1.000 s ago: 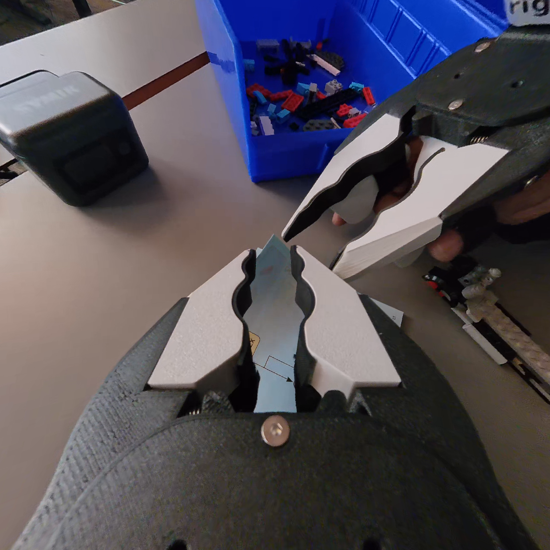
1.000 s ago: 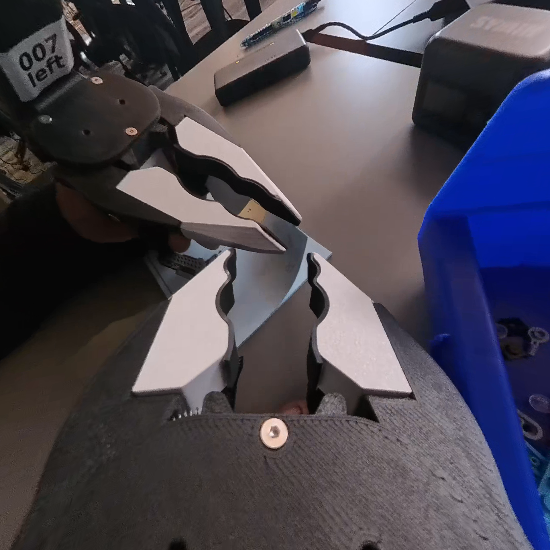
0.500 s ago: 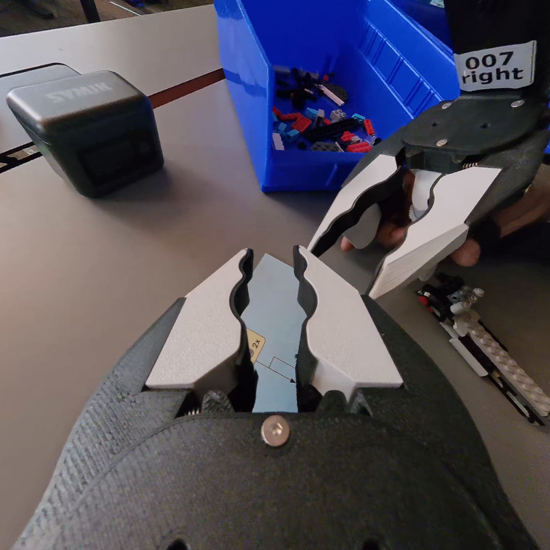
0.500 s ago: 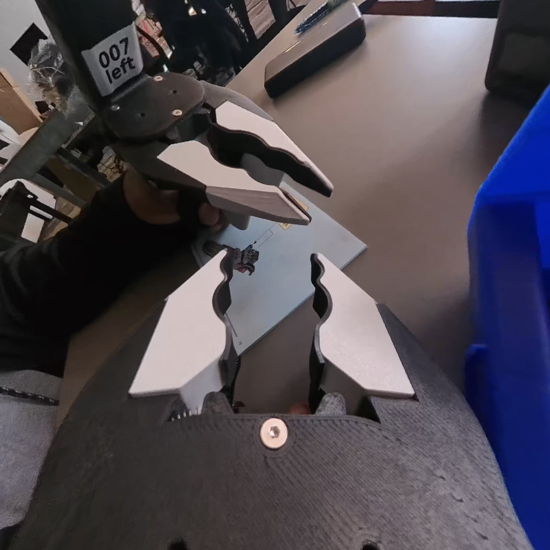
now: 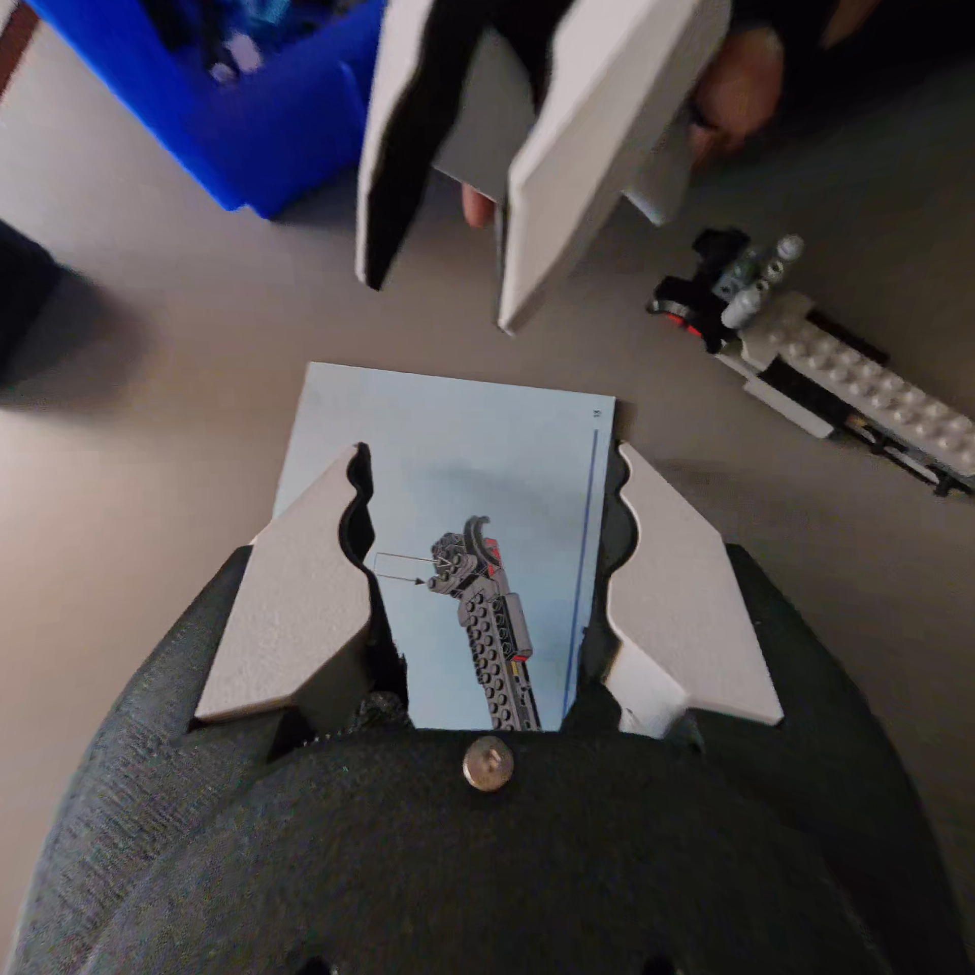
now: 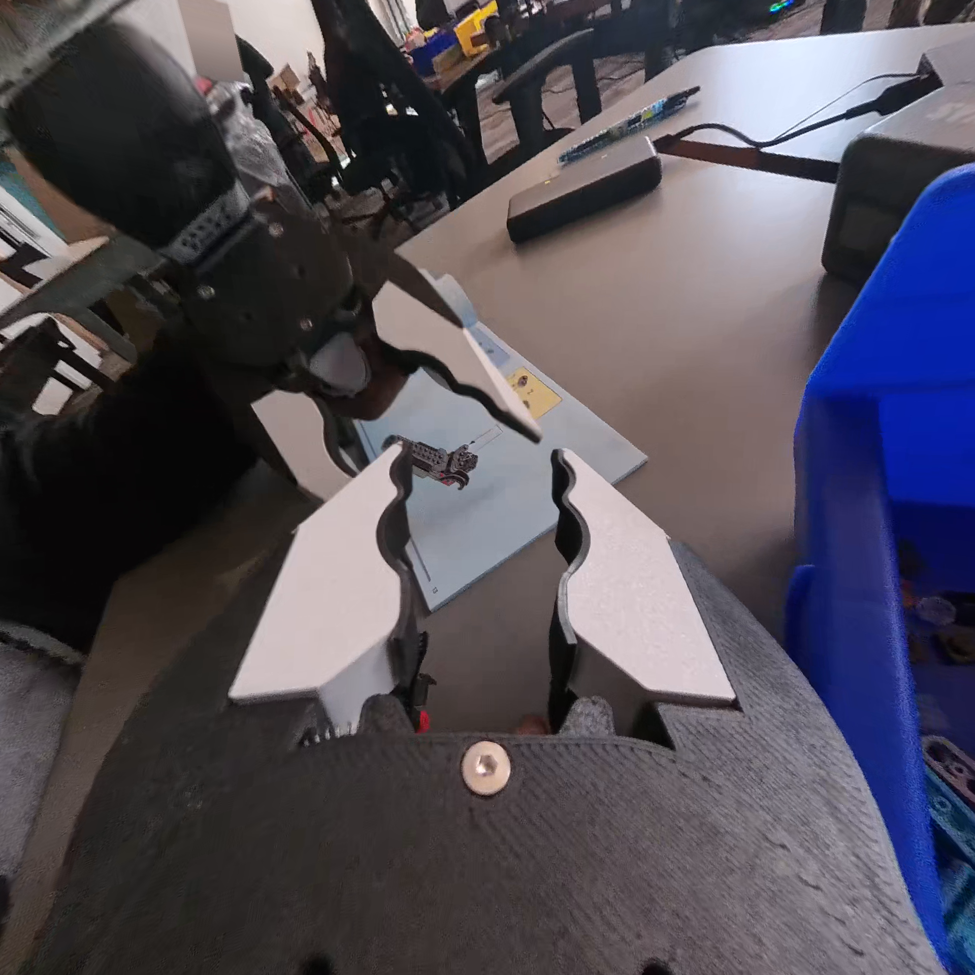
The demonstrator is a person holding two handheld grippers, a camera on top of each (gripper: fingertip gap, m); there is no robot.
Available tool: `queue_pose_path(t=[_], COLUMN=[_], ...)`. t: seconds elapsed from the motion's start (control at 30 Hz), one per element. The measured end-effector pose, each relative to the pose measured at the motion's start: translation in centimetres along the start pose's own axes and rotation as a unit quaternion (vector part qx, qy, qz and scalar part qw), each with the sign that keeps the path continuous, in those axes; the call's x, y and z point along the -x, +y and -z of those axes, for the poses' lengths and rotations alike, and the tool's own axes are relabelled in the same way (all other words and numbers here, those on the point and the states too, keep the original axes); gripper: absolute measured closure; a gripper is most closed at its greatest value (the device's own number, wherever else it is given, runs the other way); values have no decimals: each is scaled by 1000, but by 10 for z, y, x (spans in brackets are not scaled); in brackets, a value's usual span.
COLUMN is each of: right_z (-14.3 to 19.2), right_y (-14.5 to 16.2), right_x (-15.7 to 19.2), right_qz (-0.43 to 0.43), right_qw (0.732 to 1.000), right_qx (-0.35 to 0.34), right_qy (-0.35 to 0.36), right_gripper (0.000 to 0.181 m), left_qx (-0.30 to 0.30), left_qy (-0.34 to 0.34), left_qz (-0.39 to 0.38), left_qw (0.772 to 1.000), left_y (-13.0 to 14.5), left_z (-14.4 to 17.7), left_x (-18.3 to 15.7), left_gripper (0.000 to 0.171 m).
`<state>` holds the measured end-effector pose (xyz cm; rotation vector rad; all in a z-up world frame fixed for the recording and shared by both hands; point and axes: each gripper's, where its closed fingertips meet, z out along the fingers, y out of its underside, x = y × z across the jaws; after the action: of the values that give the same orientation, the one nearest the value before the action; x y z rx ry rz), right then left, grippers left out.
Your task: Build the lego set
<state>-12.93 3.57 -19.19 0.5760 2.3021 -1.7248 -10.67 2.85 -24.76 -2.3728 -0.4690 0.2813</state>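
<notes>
Both jaws stood apart and empty. Those of the left gripper (image 5: 490,448), wide open, hovered in the lower middle of the left wrist view over the pale blue instruction booklet (image 5: 453,422), which lay flat on the grey worktop (image 5: 132,475); whether the tips touched the paper could not be told. A second before, these jaws had been nearly shut on a lifted page. The page had since been let go and lay flat, showing a drawing of the long model. That suggested the page turn was finished and the next building step was being read.

Going left to right in that view: the blue plastic bin of loose bricks (image 5: 253,116) sat at upper left, the right gripper (image 5: 438,306) hung at upper centre with moderately parted jaws holding nothing, and the partly built grey, white and black lego model (image 5: 823,364) lay on the worktop at the right edge, well apart from both grippers.

In the right wrist view, a flat black box (image 6: 585,190) rested farther back.
</notes>
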Motion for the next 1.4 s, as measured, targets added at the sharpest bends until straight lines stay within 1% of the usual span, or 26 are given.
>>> queue_pose_path(t=[0.17,0.23,0.5,0.8,0.87,0.97,1.07,1.2,1.4], right_z=[4,4,4,4,4,5,9,9,5], right_y=[-4,-5,-5,-3,0,12,22,37,47], right_x=[-1,-1,0,-1,-1,0,-1,-10,-13], right_qz=[-16,-18,-19,-26,-31,-37,-1,51,69], right_qw=[1000,1000,1000,999,999,999,998,990,983], right_qx=[-18,-20,-19,-14,-5,32,64,114,146], right_qy=[-12,-13,-15,-17,-13,-8,19,70,89], right_gripper=[129,129,130,130,130,130,130,131,135], left_qx=[1,7,1,-20,-20,-20,-22,-30,-33], left_qy=[18,9,8,20,19,17,17,19,19], left_qz=[-12,-14,-3,30,33,38,44,52,53], left_qw=[1000,1000,1000,999,999,999,999,998,998], left_y=[2,4,2,-1,-1,0,0,-1,-2], left_z=[-6,-7,-7,-3,-2,0,1,3,4], left_x=[-8,-5,-4,-1,0,2,4,6,6], left_gripper=[76,75,85,86,86,86,86,86,86])
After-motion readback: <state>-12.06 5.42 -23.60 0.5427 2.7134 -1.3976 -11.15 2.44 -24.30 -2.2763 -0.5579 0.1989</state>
